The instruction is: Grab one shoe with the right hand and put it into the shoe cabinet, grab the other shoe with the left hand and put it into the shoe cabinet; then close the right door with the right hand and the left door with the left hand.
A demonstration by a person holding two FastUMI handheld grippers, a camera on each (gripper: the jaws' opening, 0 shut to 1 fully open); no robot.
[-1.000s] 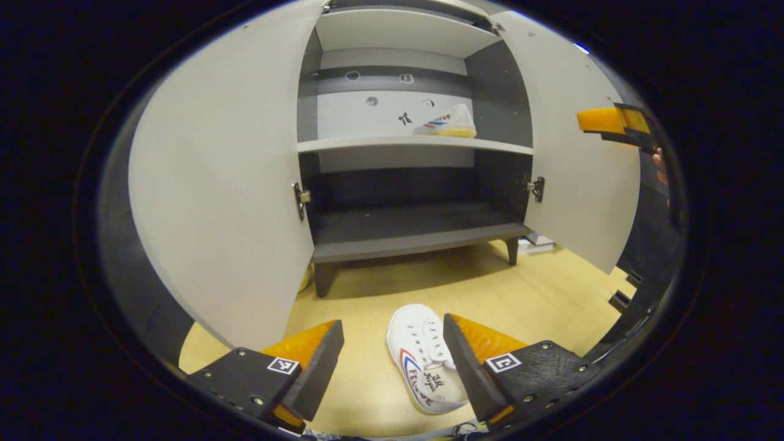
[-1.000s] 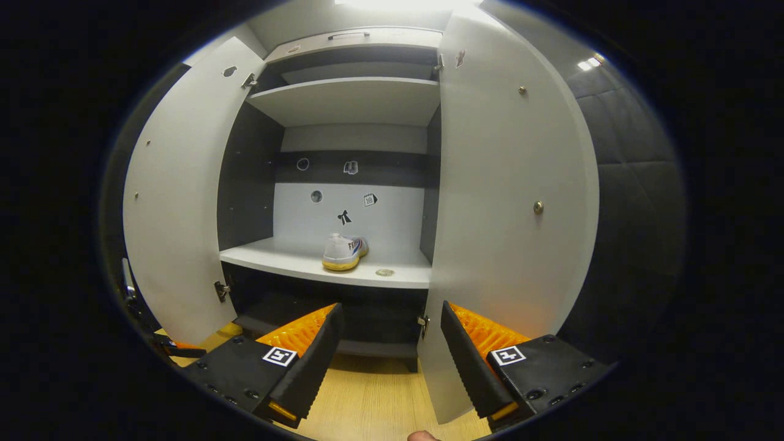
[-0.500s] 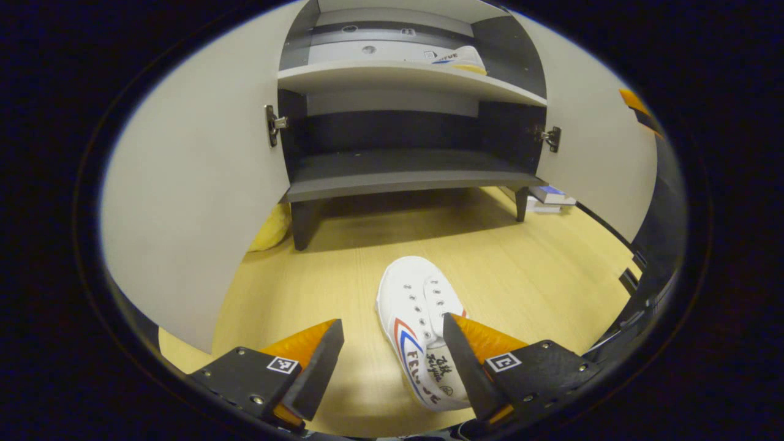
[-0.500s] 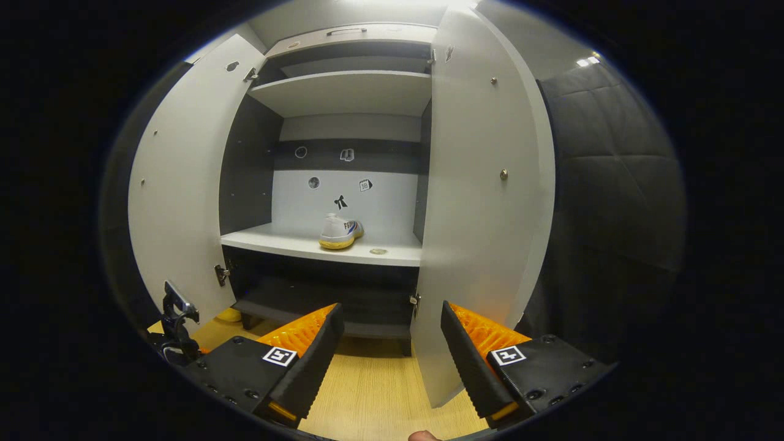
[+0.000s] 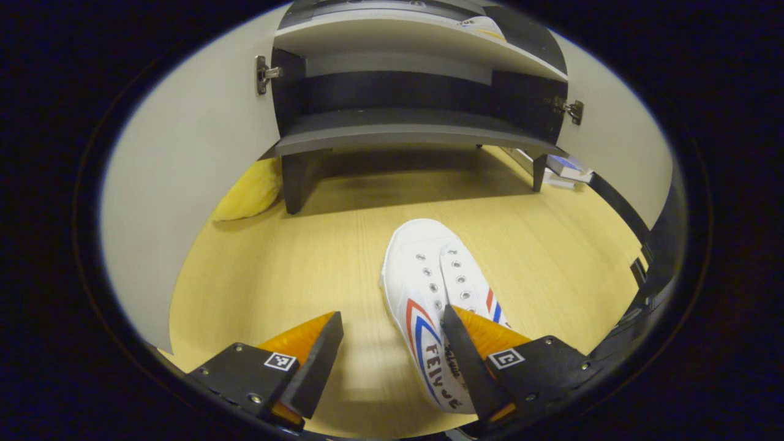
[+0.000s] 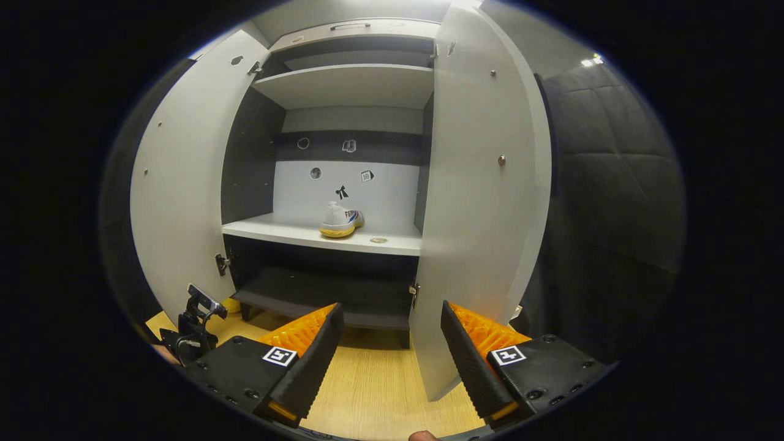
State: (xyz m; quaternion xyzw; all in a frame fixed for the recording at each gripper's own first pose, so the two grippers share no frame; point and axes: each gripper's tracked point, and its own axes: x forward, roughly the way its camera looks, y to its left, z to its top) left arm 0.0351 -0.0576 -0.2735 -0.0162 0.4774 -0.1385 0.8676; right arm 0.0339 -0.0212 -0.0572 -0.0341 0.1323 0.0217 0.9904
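White shoe on floor, partly under open left gripper; right gripper open, facing shoe cabinet.

Floor — pale wood-grain laminate, smooth with a faint sheen. Shoe on it: white canvas-like cloth upper, metal eyelets, printed stripes. Shoe cabinet: smooth matt board, light doors and shelf, dark side panels, with shiny metal hinges. Booth wall — dark quilted padding, matt.
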